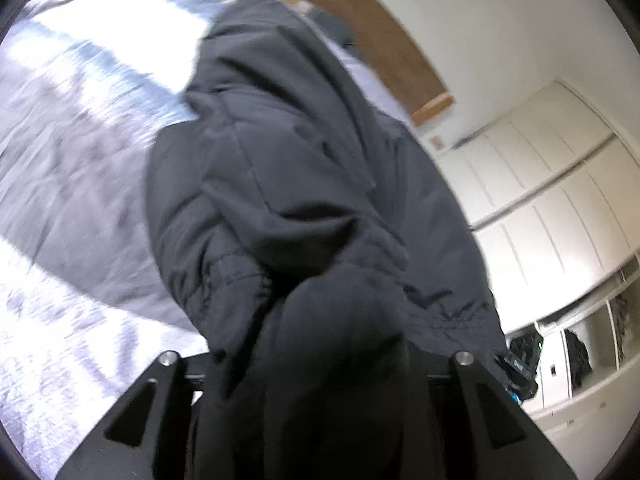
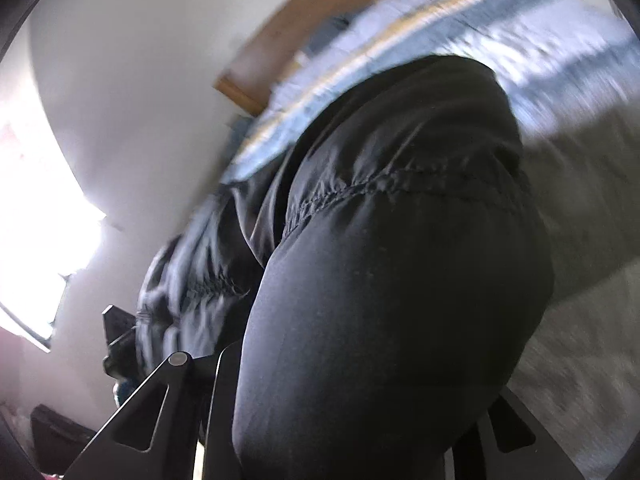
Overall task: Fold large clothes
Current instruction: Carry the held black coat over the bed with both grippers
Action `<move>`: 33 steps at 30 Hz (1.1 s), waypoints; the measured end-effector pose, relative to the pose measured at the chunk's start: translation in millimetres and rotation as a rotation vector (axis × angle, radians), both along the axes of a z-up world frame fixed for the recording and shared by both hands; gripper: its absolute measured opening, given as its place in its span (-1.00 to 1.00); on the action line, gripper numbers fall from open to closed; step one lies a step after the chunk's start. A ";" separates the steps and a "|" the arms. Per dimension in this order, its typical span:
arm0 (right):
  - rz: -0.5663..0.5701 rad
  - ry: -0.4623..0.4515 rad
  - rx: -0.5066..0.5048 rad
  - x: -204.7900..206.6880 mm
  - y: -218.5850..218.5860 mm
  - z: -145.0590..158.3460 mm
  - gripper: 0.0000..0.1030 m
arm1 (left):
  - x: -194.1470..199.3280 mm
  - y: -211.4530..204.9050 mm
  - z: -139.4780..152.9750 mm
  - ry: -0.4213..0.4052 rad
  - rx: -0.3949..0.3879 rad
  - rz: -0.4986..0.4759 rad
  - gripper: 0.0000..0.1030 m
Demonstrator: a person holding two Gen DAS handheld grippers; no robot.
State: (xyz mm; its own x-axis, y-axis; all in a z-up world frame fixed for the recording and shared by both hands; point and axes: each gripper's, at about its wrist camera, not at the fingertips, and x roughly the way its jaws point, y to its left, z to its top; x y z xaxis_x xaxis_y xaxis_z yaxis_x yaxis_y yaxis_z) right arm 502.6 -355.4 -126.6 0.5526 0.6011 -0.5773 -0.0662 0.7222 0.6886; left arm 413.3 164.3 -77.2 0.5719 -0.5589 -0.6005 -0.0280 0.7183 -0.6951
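A large dark padded jacket (image 1: 288,168) hangs lifted over a bed with a pale grey-blue cover (image 1: 72,152). My left gripper (image 1: 320,368) is shut on a bunched fold of the jacket, which hides both fingertips. In the right wrist view the same jacket (image 2: 400,280) fills the middle, with a gathered elastic seam across it. My right gripper (image 2: 352,400) is shut on the jacket's fabric, which covers the fingertips. The other gripper shows at the right edge of the left wrist view (image 1: 520,364) and at the left of the right wrist view (image 2: 120,344).
A wooden headboard (image 1: 400,52) stands behind the bed against a white wall. White wardrobe doors (image 1: 552,184) and open shelves with dark items (image 1: 576,356) are to the right. A bright window (image 2: 36,240) is on the left. The bed cover (image 2: 580,80) lies below.
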 end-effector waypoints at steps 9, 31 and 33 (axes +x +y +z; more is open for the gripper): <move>-0.042 0.081 -0.120 -10.4 -17.5 -16.0 0.30 | -5.5 35.4 -21.3 0.106 -0.036 0.034 0.12; -0.089 0.037 -0.143 -18.1 -23.3 -28.8 0.52 | -21.2 24.7 -23.3 0.060 -0.047 0.069 0.26; -0.095 0.040 -0.134 -19.2 -25.5 -30.7 0.55 | -21.6 23.8 -25.3 0.069 -0.056 0.075 0.28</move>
